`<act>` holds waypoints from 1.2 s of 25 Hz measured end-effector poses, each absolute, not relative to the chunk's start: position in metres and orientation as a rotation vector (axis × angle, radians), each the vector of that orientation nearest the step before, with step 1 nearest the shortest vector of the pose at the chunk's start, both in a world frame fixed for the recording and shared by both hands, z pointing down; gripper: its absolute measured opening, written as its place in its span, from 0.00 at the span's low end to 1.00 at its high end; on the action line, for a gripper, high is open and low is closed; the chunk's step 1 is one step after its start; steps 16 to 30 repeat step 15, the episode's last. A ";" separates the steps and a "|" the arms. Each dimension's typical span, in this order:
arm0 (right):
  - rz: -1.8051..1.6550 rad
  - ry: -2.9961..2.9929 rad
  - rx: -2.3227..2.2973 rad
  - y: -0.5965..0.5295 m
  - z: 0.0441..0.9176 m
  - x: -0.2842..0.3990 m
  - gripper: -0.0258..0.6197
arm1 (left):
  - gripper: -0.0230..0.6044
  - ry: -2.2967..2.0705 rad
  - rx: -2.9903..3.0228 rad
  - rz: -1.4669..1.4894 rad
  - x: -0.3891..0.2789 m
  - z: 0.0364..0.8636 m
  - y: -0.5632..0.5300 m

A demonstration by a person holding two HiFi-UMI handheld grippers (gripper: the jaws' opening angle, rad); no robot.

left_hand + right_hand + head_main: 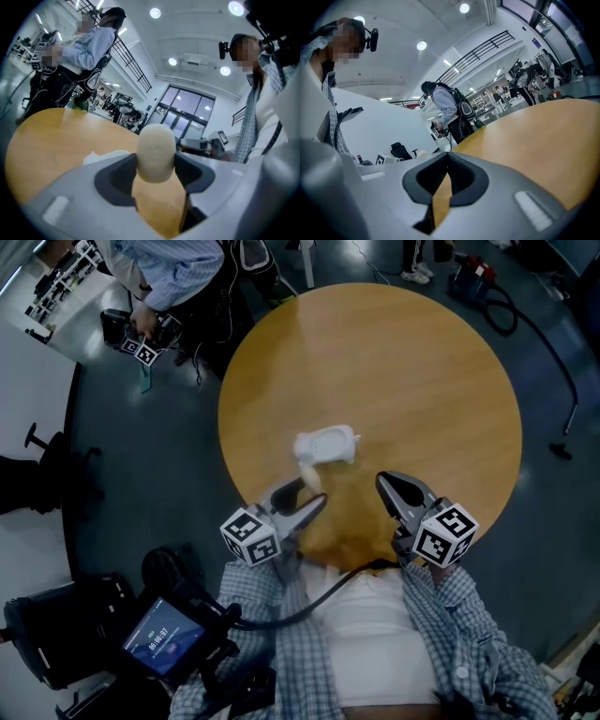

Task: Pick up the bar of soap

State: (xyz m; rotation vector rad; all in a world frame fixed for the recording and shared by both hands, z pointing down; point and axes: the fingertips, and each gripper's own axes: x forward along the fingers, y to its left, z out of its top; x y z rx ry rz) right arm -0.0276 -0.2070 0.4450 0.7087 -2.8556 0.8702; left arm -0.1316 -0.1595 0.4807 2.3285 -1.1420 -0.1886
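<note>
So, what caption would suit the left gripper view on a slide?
Left gripper clamps a pale bar of soap over the round wooden table.

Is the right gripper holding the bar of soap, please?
No, the right gripper has its jaws shut together with nothing between them, while the bar of soap is clamped in the left gripper.
</note>
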 end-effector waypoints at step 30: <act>0.874 -2.862 0.681 -0.205 0.446 -0.032 0.05 | 0.44 -1.158 2.325 -0.197 -0.138 0.483 -0.156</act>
